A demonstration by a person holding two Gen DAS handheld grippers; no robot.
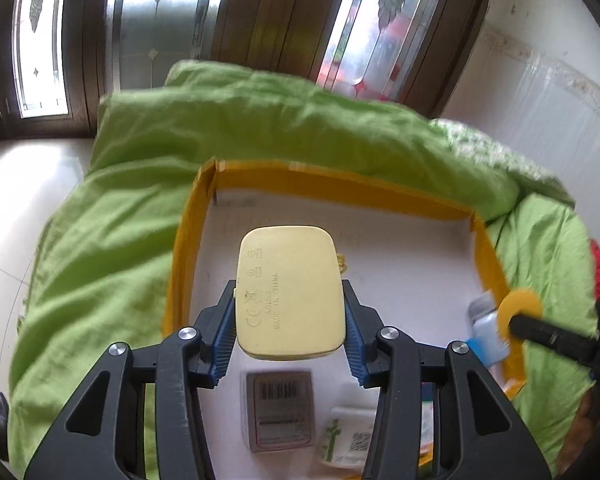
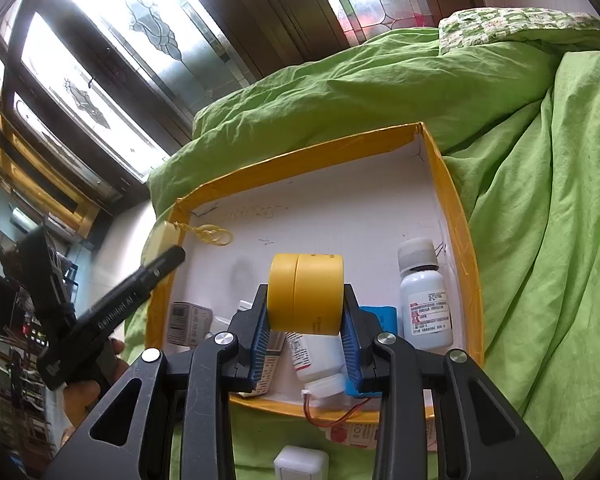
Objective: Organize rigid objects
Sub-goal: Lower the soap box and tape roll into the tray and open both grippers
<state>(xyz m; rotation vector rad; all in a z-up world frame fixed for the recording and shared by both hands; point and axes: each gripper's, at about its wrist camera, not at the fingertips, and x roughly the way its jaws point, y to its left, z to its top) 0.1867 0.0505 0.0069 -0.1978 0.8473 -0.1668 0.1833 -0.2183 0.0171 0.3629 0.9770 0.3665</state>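
My left gripper (image 1: 290,312) is shut on a pale yellow rounded case (image 1: 290,292), printed side up, over the white floor of a yellow-rimmed box (image 1: 188,240). My right gripper (image 2: 305,312) is shut on a yellow roll of tape (image 2: 306,292), held above the same box (image 2: 452,200). In the right wrist view the left gripper (image 2: 162,256) comes in from the left with the yellow case (image 2: 160,238) and its curly cord (image 2: 212,236). In the left wrist view the right gripper's arm (image 1: 552,338) and the tape roll (image 1: 518,312) show at the right edge.
Inside the box are a white bottle with a grey cap (image 2: 424,296), a lying bottle (image 2: 320,360), a blue item (image 2: 378,320), a barcoded packet (image 1: 280,412) and small cartons (image 2: 188,322). Green bedding (image 2: 540,200) surrounds it. A white plastic block (image 2: 300,464) lies in front.
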